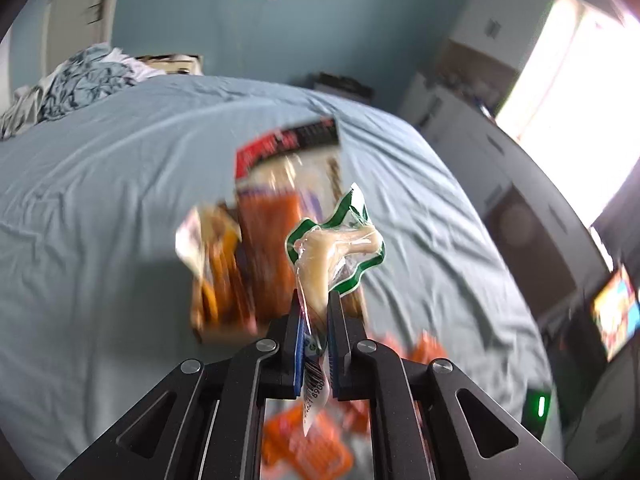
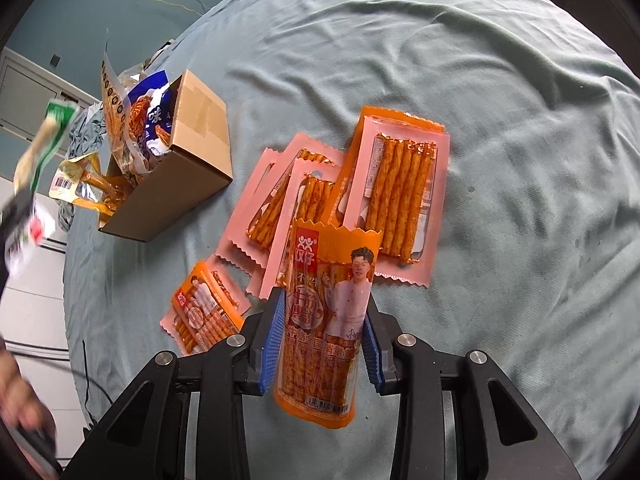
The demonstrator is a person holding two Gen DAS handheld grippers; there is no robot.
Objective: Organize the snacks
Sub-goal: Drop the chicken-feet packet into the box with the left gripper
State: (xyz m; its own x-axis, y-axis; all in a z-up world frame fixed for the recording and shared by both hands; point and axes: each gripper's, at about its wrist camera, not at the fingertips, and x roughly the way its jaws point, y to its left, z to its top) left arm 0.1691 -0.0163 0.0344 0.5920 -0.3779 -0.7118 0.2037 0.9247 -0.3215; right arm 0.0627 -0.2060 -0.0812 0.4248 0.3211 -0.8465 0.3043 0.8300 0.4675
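From the left wrist, our left gripper (image 1: pixel 316 312) is clamped tight on a green-edged pouch (image 1: pixel 336 248), held in the air above the bed (image 1: pixel 100 200). Ahead, blurred, stands the box (image 1: pixel 256 248) with packets sticking up out of it, so we judge part of the sorting done and this pouch bound there. Open sheet lies all around the box, and the bed's edge falls away on the right.

From the right wrist, our right gripper (image 2: pixel 322 316) holds an orange stick pack (image 2: pixel 324 320) across its width. Five more packs (image 2: pixel 340 196) lie loose on the bed, overlapping, near the box (image 2: pixel 180 168), which looks nearly full. The left gripper (image 2: pixel 18 208) hangs beside the box at the bed's left edge.
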